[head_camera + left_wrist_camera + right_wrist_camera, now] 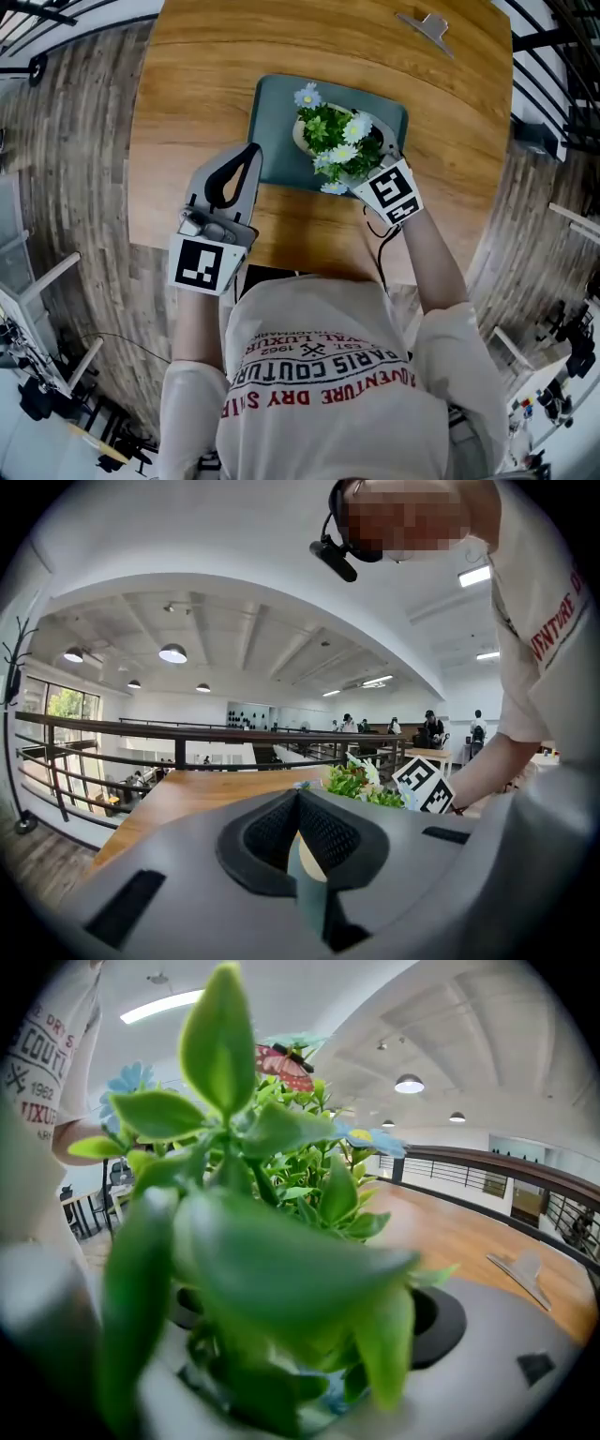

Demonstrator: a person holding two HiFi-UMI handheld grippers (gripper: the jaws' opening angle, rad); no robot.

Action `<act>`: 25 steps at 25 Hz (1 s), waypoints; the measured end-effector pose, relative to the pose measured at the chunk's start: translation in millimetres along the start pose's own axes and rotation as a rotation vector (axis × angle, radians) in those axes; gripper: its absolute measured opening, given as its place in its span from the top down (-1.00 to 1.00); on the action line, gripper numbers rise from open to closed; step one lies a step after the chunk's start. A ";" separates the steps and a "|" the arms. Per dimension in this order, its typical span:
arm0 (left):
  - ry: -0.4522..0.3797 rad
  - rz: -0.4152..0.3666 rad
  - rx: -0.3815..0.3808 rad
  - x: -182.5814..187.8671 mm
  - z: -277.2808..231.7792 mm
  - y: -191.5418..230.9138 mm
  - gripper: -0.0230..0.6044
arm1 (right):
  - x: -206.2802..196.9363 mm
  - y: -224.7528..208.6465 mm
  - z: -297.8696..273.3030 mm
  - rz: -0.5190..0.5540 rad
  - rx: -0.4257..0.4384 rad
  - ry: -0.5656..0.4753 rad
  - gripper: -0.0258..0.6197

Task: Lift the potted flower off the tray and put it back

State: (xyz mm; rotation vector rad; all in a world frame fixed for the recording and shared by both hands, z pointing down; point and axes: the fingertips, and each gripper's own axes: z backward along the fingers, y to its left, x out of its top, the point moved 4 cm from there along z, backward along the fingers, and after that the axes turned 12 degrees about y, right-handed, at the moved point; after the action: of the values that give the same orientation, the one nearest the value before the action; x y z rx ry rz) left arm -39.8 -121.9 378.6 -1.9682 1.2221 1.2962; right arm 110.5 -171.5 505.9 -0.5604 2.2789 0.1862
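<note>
The potted flower (337, 141), with green leaves and white and blue blooms in a pale pot, stands on the teal tray (277, 112) on the wooden table. My right gripper (370, 159) reaches into it from the front right. Its foliage (272, 1241) fills the right gripper view. The jaws stand apart on either side of the plant, and leaves hide whether the pads touch the pot. My left gripper (251, 152) is shut on nothing at the tray's front left edge. The left gripper view shows the plant (361, 785) beyond my shut left gripper (298, 803).
A grey metal clip (427, 26) lies on the table (187, 112) at the far right. Black railings (553, 56) run round the table's far sides, over wood-plank floor. The table's front edge runs just below both grippers.
</note>
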 end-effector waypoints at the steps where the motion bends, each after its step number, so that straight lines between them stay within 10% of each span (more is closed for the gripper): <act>1: 0.015 0.003 0.007 -5.8 -0.7 0.8 0.89 | -1.6 1.5 -6.5 0.017 0.012 0.009 -0.62; 15: 0.080 0.076 0.078 -46.1 -15.3 15.3 0.89 | -19.3 3.0 -54.6 0.081 0.142 0.041 -0.62; 25: 0.071 0.078 0.052 -43.9 -20.4 8.5 0.89 | -12.0 -1.3 -43.9 0.000 0.071 -0.025 -0.62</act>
State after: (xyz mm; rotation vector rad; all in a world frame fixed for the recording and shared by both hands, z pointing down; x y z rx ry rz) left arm -44.4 -123.6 427.5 -1.9620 1.3655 1.2287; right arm 89.6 -181.7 545.1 -0.5181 2.2522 0.1116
